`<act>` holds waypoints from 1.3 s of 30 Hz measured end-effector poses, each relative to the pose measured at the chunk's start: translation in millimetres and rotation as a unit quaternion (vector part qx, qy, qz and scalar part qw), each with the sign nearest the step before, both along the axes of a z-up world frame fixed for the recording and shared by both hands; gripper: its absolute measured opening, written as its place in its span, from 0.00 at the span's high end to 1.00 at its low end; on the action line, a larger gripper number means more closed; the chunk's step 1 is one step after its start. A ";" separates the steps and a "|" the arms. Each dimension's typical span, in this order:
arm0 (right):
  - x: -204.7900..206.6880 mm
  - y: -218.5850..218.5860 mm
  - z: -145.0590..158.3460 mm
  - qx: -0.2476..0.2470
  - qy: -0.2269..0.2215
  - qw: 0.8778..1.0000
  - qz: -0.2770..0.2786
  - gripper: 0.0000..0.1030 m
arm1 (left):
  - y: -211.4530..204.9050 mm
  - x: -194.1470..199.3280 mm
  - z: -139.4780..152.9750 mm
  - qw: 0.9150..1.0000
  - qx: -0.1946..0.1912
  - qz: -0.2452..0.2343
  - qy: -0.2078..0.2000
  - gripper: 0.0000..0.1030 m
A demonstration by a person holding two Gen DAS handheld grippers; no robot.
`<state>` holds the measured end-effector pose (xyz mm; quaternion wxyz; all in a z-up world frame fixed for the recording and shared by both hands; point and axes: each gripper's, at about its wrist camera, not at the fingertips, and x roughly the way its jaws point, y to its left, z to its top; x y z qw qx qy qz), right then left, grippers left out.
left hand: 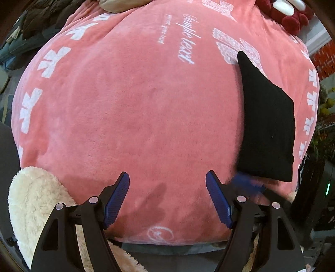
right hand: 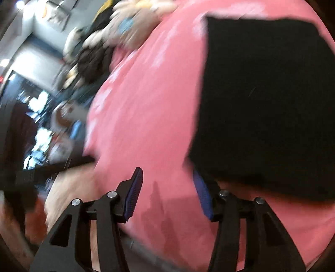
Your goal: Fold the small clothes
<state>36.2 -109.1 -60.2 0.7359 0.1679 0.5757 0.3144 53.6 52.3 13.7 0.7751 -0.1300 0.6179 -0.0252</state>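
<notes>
A folded black garment (left hand: 268,121) lies on the right part of a pink fleece blanket (left hand: 136,117). My left gripper (left hand: 167,175) is open and empty above the blanket's near edge, left of the garment. In the blurred right wrist view the same black garment (right hand: 268,100) fills the upper right on the pink blanket (right hand: 150,117). My right gripper (right hand: 167,173) is open and empty; its right fingertip (right hand: 201,188) sits at the garment's near left corner. The right gripper also shows as a blue blur in the left wrist view (left hand: 249,184), below the garment.
A cream fluffy fabric (left hand: 35,205) lies at the blanket's near left corner. Dark clothes (left hand: 35,23) are piled beyond the far left edge and a red plush item (left hand: 291,18) at the far right. The right wrist view shows cluttered room furniture (right hand: 41,117) left of the blanket.
</notes>
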 end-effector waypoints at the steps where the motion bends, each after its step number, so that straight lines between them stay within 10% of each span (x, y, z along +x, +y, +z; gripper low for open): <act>1: -8.3 4.1 0.4 -0.014 0.001 1.000 0.013 0.54 | -6.3 4.0 -3.4 1.000 -0.002 0.000 -0.001 0.30; 6: -10.0 -46.5 38.3 -0.071 -0.043 0.991 -0.104 0.54 | -25.0 20.1 2.0 0.999 -0.034 -0.005 -0.004 0.30; 11: 23.1 -149.7 76.9 -0.142 -0.074 0.947 -0.277 0.32 | -77.0 50.2 4.6 0.996 -0.072 -0.053 -0.017 0.27; 24: 85.7 -183.5 4.5 -0.113 0.016 0.949 -0.295 0.16 | -174.6 96.2 -53.9 0.993 -0.063 -0.099 0.017 0.14; 31: 92.5 -165.5 16.4 -0.105 0.002 0.960 -0.260 0.66 | -192.0 100.8 -48.8 0.989 -0.057 -0.134 0.013 0.35; 39: 90.7 -168.8 24.9 -0.102 0.004 0.959 -0.263 0.77 | -184.0 109.6 -37.7 0.985 -0.096 -0.137 0.032 0.81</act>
